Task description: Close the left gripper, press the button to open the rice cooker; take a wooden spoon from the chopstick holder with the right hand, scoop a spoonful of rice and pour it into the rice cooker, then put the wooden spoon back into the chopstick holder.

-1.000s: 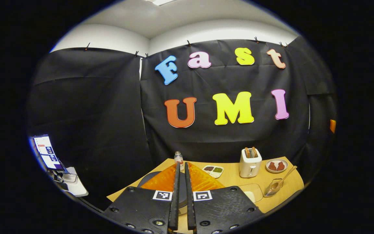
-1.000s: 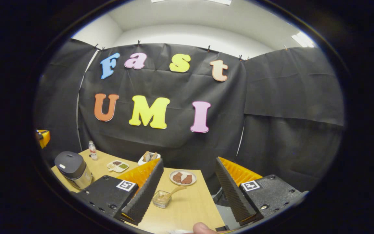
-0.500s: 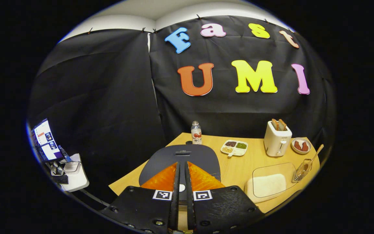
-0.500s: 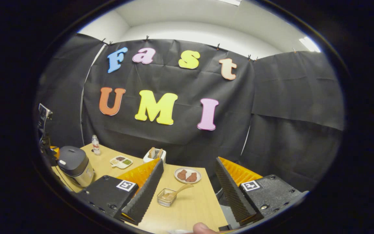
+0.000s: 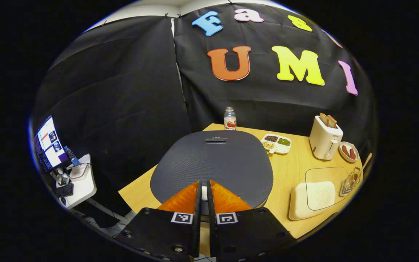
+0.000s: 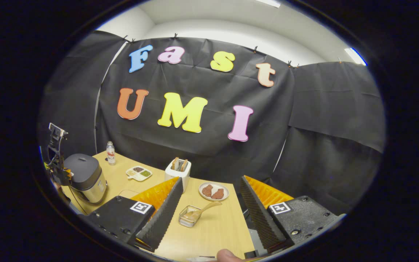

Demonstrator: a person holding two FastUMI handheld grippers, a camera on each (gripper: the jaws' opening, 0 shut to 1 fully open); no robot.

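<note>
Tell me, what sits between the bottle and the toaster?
In the left gripper view, a small divided snack tray sits on the table between the bottle and the toaster.

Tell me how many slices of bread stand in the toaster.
2. Both slices stand upright, side by side, in the top slots of the white toaster: the left slice and the right slice. Their lower parts are hidden inside.

Black cloth wall [image 6: 202,145] draped behind, pinned under white ceiling [image 6: 231,18]. Light wooden table [image 6: 213,229] low at six o'clock. Monitor [image 5: 49,143] glowing at eight o'clock, on white stand [image 5: 82,183].
</note>
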